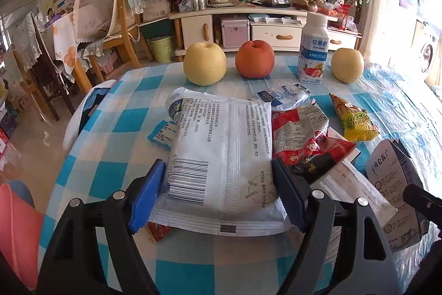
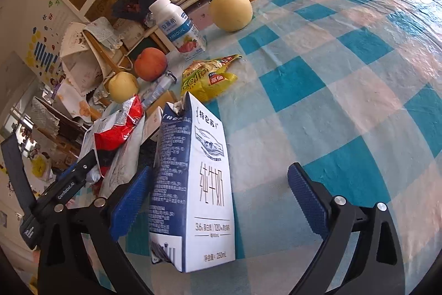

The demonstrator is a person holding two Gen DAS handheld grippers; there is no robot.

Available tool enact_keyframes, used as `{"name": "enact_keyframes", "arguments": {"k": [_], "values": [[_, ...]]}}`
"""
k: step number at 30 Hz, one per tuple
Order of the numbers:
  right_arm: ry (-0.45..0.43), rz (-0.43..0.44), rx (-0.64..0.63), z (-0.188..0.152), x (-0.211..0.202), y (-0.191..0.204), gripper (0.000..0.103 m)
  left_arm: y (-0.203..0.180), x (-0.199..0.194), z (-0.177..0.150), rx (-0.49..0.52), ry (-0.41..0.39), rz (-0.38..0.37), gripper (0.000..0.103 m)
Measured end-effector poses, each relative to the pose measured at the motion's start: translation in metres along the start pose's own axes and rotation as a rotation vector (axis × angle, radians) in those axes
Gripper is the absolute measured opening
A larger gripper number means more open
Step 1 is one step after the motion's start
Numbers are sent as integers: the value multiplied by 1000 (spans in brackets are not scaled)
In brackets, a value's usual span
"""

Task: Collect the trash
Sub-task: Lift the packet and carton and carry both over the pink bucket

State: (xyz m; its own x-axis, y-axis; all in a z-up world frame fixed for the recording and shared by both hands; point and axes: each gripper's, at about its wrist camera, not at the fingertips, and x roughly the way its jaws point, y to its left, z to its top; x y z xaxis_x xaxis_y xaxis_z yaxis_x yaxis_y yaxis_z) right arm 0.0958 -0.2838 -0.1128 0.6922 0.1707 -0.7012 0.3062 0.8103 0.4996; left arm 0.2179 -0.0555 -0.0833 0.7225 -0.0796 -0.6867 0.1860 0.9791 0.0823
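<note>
**White pouch and milk carton between the pads**

White plastic pouch (image 1: 223,154) lies flat on the checked tablecloth (image 2: 345,68), back side up: barcode, small Chinese print, round recycling marks. Left gripper (image 1: 219,194) straddles it; both blue pads touch its side edges, so the jaws are closed onto the pouch.

Milk carton (image 2: 193,184), white and navy, reads "纯牛奶", "3.6", "250mL"; top torn open. Right gripper (image 2: 221,201) is spread wide around it: left pad against the navy face, right pad well apart from the white face. No grip.

Beside the pouch: red snack wrapper (image 1: 301,134), yellow snack bag (image 1: 353,118), and a crumpled blue-white wrapper (image 1: 287,97) with "MAGICJAY" legible.

Back row, upright: yogurt bottle (image 1: 313,49) marked "安慕希 AMBROSIAL", strawberry picture. Yellow pear (image 1: 205,64), red apple (image 1: 255,59), second pear (image 1: 347,65) alongside it.
</note>
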Motion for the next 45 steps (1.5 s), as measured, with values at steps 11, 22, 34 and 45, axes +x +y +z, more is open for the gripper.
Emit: {"name": "enact_keyframes", "arguments": {"k": [11,22,34,45], "values": [[14,-69,-158,-8,4,12,55,30,-20,-23,-226,29,-71,46],[-15,-81,-258,-12,-3,21,34,19,-5,-28,-97,3,-50,92],[-10,-104,-324,-15,-1,31,33,24,22,-30,-93,74,-84,77],[-8,-35,-199,-3,-17,20,32,61,-6,-31,-198,27,-153,76]]}}
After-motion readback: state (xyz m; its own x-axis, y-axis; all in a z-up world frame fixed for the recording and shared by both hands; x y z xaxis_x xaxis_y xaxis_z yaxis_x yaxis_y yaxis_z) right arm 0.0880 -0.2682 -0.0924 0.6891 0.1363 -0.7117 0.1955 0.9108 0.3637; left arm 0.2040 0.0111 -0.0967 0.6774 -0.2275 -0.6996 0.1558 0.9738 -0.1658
